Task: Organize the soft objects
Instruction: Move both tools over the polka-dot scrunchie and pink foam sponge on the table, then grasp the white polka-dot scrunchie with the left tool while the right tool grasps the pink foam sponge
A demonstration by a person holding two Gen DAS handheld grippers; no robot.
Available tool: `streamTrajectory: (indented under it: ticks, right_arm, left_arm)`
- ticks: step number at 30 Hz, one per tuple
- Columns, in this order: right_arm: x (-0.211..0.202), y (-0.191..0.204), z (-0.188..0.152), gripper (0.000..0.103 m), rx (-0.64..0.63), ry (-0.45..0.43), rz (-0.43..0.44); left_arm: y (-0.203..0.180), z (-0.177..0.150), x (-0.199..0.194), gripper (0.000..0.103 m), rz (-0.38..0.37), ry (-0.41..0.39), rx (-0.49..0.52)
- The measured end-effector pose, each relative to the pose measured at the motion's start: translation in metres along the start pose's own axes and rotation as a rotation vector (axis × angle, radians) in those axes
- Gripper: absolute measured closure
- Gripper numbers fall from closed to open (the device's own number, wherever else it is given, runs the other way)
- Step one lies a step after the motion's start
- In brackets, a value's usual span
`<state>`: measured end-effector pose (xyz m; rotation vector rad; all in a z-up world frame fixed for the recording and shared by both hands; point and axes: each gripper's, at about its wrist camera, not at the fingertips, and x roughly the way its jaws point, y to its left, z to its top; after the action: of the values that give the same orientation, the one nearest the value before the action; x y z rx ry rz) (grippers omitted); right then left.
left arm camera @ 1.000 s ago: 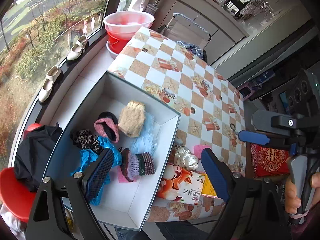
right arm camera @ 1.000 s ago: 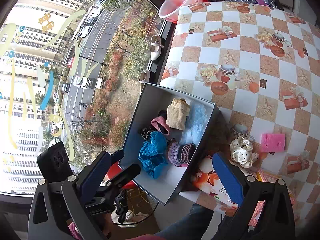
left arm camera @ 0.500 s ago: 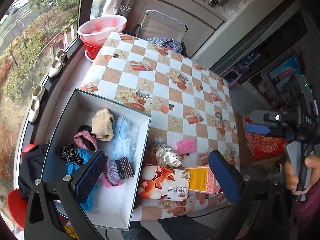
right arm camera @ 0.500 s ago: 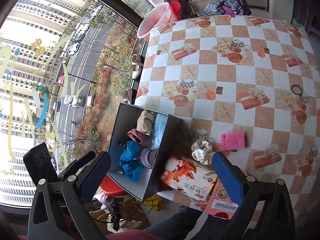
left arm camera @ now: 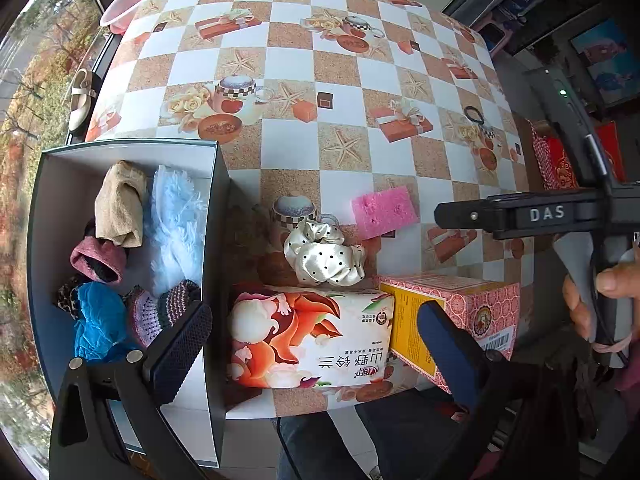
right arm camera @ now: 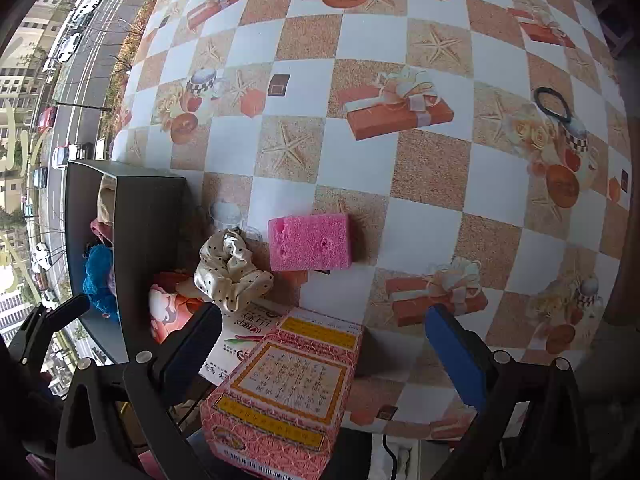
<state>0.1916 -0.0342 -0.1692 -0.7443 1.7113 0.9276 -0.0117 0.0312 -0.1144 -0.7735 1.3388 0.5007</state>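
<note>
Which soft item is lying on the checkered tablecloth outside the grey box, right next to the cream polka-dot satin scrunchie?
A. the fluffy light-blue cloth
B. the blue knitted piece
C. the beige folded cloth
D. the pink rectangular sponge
D: the pink rectangular sponge lies on the tablecloth beside the scrunchie; the other three are inside the grey box.

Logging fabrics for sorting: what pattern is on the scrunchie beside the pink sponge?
Cream satin scrunchie with small black polka dots; clearest in the left wrist view.

We point both grippers steeply down: left gripper (left arm camera: 314,342) spread wide with nothing between its pads, right gripper (right arm camera: 322,342) likewise gaping.
</note>
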Motion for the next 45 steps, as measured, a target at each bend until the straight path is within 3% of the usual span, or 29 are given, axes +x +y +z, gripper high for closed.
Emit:
streamTrajectory:
  ticks: [6,8,11,14,19,23,27,32,37,41,45]
  right_arm:
    - [0.071,0.017,0.034,0.001,-0.162,0.138,-0.037]
    - [0.069,0.020,0.043,0.001,-0.197,0.139,0.039]
    - [0.072,0.020,0.055,0.001,-0.240,0.149,-0.033]
    - [0.084,0.019,0.059,0.001,-0.228,0.217,0.012]
    - [0.107,0.035,0.063,0.001,-0.275,0.253,-0.064]
    - [0.109,0.038,0.064,0.001,-0.331,0.208,-0.242]
    - [0.106,0.000,0.063,0.001,-0.292,0.159,-0.370]
    - [0.090,-0.065,0.064,0.001,-0.105,0.104,-0.279]
    - [0.079,-0.090,0.056,0.001,-0.059,0.057,-0.213]
    - [0.079,-0.074,0.045,0.001,-0.114,0.014,-0.186]
    - [0.088,-0.047,0.036,0.001,-0.206,-0.010,-0.233]
  left_arm:
    - [-0.006,0.014,0.029,0.000,0.121,0.073,0.018]
    - [-0.010,0.018,0.040,0.000,0.150,0.087,0.041]
    - [-0.018,0.024,0.057,0.000,0.176,0.121,0.080]
    - [-0.025,0.030,0.071,0.000,0.207,0.143,0.118]
    - [-0.022,0.036,0.088,0.000,0.224,0.173,0.110]
    - [-0.022,0.040,0.102,0.000,0.229,0.206,0.110]
    - [-0.030,0.045,0.117,0.000,0.233,0.232,0.142]
    - [-0.030,0.053,0.147,0.000,0.205,0.325,0.110]
    - [-0.025,0.058,0.169,0.000,0.198,0.388,0.076]
    - [-0.028,0.068,0.180,0.000,0.212,0.412,0.074]
    - [-0.031,0.069,0.195,0.000,0.226,0.445,0.086]
